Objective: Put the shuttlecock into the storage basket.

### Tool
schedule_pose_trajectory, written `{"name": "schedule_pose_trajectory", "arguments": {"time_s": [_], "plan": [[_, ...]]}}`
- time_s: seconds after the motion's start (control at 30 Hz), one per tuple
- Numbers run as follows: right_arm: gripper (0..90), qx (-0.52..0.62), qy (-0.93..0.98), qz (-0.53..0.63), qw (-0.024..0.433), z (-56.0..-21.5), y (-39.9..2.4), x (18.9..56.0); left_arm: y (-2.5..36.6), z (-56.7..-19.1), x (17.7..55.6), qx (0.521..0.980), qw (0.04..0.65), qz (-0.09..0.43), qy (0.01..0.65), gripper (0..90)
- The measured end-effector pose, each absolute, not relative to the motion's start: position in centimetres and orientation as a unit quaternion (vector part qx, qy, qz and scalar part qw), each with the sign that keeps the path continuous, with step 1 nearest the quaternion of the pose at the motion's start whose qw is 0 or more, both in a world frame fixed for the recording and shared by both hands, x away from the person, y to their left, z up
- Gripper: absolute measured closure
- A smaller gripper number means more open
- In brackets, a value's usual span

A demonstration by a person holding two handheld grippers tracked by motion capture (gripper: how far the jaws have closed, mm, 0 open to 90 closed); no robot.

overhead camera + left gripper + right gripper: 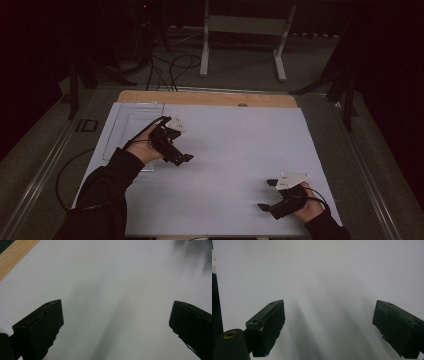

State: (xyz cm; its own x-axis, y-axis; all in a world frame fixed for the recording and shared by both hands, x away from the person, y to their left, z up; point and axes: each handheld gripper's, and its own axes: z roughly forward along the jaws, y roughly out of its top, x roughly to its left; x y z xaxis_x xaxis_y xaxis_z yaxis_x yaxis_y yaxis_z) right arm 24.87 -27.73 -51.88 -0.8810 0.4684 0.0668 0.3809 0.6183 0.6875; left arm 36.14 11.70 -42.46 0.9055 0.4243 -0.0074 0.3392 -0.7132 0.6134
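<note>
We are holding the left tongs (182,159) spread above the white surface (230,150), near a clear tray (131,120); the right tongs (266,195) are gaping too, well apart.

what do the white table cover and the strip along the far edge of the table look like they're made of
The white cover looks like a matte sheet, paper or thin plastic: flat, even, no glare, so which one stays open. The strip at the far edge looks like light wood or wood-look laminate: tan colour with faint grain in the left gripper view.
</note>
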Motion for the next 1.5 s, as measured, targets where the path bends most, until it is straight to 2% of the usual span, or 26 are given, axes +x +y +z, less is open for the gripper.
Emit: {"name": "schedule_pose_trajectory", "arguments": {"time_s": [0.27,0.9,1.5], "plan": [[10.5,0.234,0.899,0.365,0.061,-51.9,-27.6,24.9,10.1,-43.1,35.0,0.927,0.320,0.069,0.184,0.0],[10.4,0.233,0.899,0.366,0.059,-51.9,-27.6,24.9,9.1,-45.3,33.0,0.931,0.319,0.057,0.169,0.0],[10.5,0.231,0.899,0.367,0.057,-51.9,-27.4,24.8,10.2,-47.3,31.1,0.930,0.317,0.040,0.182,0.0]]}}
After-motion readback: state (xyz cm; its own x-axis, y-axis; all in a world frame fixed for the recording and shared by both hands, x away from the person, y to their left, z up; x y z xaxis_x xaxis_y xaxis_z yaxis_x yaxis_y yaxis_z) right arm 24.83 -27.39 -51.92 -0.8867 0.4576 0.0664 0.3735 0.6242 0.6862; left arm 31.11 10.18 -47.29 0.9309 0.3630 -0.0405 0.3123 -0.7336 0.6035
